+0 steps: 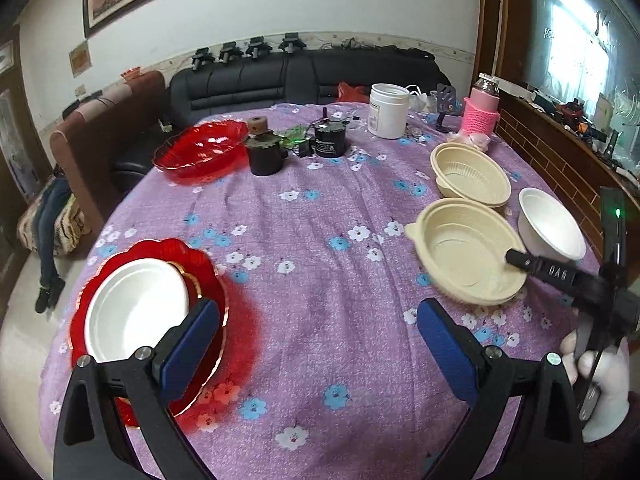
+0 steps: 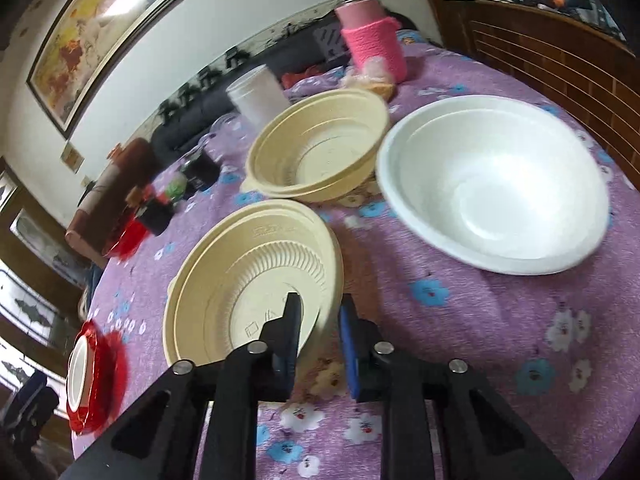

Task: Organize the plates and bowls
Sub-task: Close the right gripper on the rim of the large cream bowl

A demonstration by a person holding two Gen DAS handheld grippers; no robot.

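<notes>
So the worktop (image 1: pixel 320 216) has a purple flowery cloth on it and stuff is spread all over. The left claw (image 1: pixel 318 320) hangs above the cloth with its blue pads spread wide, released, nothing between them. Just to its left sits a red scalloped plate (image 1: pixel 208 280) with a white plate (image 1: pixel 136 308) lying in it.

The right claw (image 2: pixel 320 320) is pinched on the near rim of the closest beige bowl (image 2: pixel 248 280), one finger inside the bowl and one outside, the wall squeezed in between. From the left wrist view you can see that same claw's dark finger reaching into the beige bowl (image 1: pixel 468 252) from the right.

Past it there's a second beige bowl (image 2: pixel 320 148), which looks like two nested ones going by the doubled rim. The two beige ones sit just beside each other. A white foam bowl (image 2: pixel 492 184) sits to the right of both, near the worktop edge.

Far side of the worktop: a red glass bowl (image 1: pixel 200 148), a dark brown jar (image 1: pixel 264 152), a black round gadget (image 1: pixel 330 140), a white plastic tub (image 1: pixel 388 110), and a pink flask in a knitted sleeve (image 1: pixel 482 112)
</notes>
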